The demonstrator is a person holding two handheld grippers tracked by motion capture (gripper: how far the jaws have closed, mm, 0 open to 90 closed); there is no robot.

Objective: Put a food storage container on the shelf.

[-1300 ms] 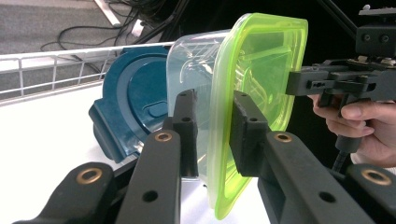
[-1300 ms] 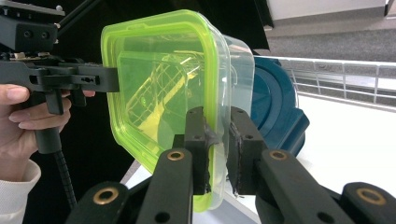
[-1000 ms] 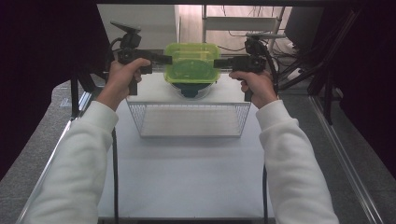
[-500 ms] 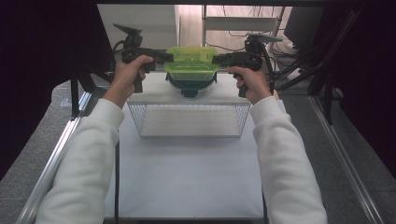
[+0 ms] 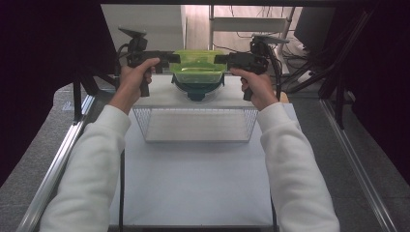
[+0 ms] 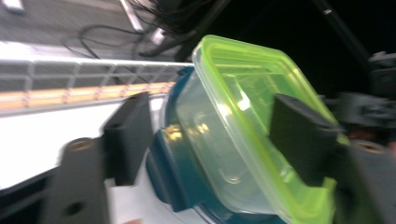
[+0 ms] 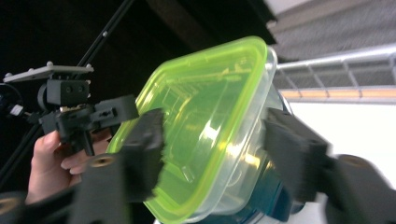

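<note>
Green-lidded clear box (image 5: 198, 67) stacked on a dark teal box (image 5: 197, 88), at the far edge of the table (image 5: 193, 183), just past the wire basket (image 5: 196, 125). Teal box resting on the white surface beyond the basket's back wall.

Left gripper (image 5: 167, 58) at the left end of the clear box, right gripper (image 5: 221, 59) at its right end, both level and pointing at each other. Left hand (image 5: 134, 79) and right hand (image 5: 256, 84) wrapped round the handles.

Left jaws just been opening: in the left gripper view, clear box (image 6: 243, 135) between them, one jaw clear of it, the other over the lid, touch hard to tell. Right jaws just been opening too: in the right gripper view, clear box (image 7: 210, 126) between them, small gaps on both sides, let go.

Basket in the middle of the table, near half of the table bare.
</note>
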